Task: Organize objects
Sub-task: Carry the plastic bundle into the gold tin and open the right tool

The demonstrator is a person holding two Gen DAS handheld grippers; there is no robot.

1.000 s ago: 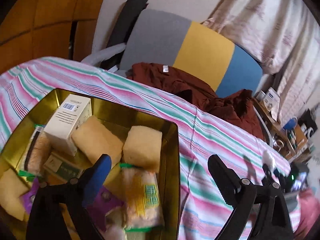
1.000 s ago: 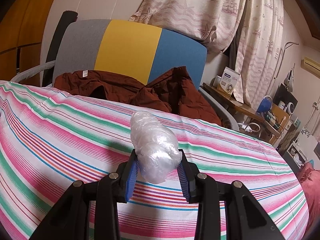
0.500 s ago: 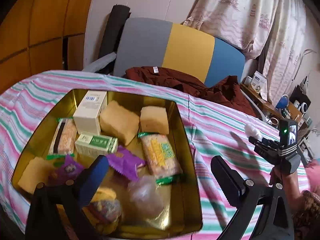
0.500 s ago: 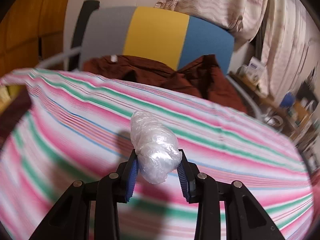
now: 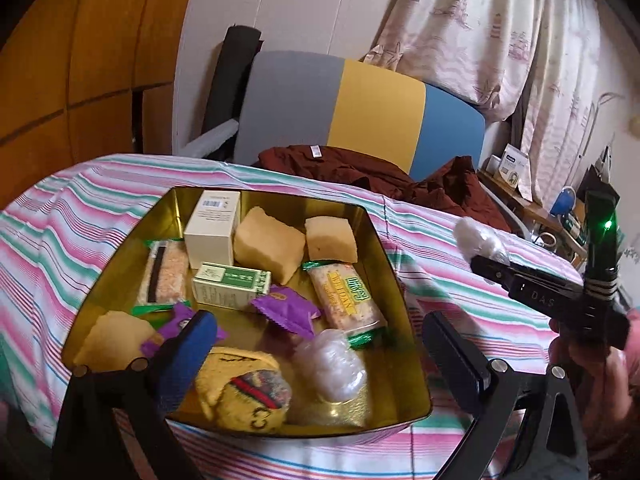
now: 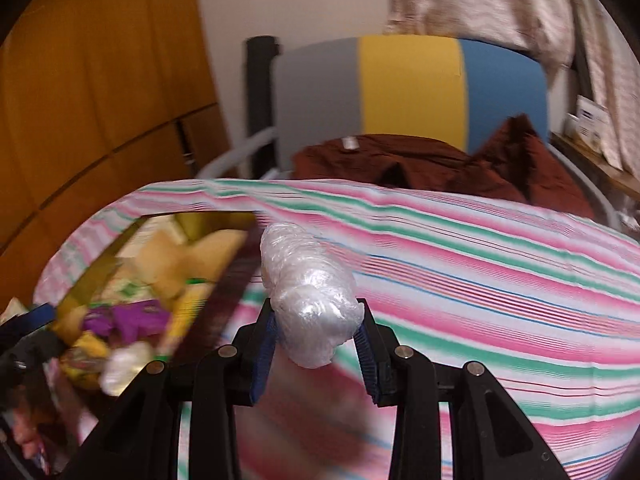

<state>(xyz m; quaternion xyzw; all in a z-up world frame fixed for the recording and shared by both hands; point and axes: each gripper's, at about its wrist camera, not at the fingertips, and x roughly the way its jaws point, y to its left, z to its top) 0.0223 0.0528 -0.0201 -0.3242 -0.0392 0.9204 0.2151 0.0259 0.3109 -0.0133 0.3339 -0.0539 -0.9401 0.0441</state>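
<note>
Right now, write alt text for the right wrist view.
A hand-held gripper is shut on a clear plastic-wrapped bundle above a striped cloth. At left, blurred, is a gold tin of snacks.

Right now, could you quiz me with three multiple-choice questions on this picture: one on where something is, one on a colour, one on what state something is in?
1. Where does the white box lie?
A. In the gold tin's far left corner
B. On the striped cloth outside the tin
C. On the chair

2. What colour are the crinkled sweet wrappers in the gold tin?
A. Red
B. Purple
C. Black

3. What state is the right gripper in?
A. Wide open, empty
B. Shut on a plastic-wrapped bundle
C. Shut on a yellow sponge

Answers: 1 A, the box stands against the tin's back wall at the left. 2 B, the wrappers are clearly purple. 3 B, the plastic-wrapped bundle sits pinched between both pads.
</note>
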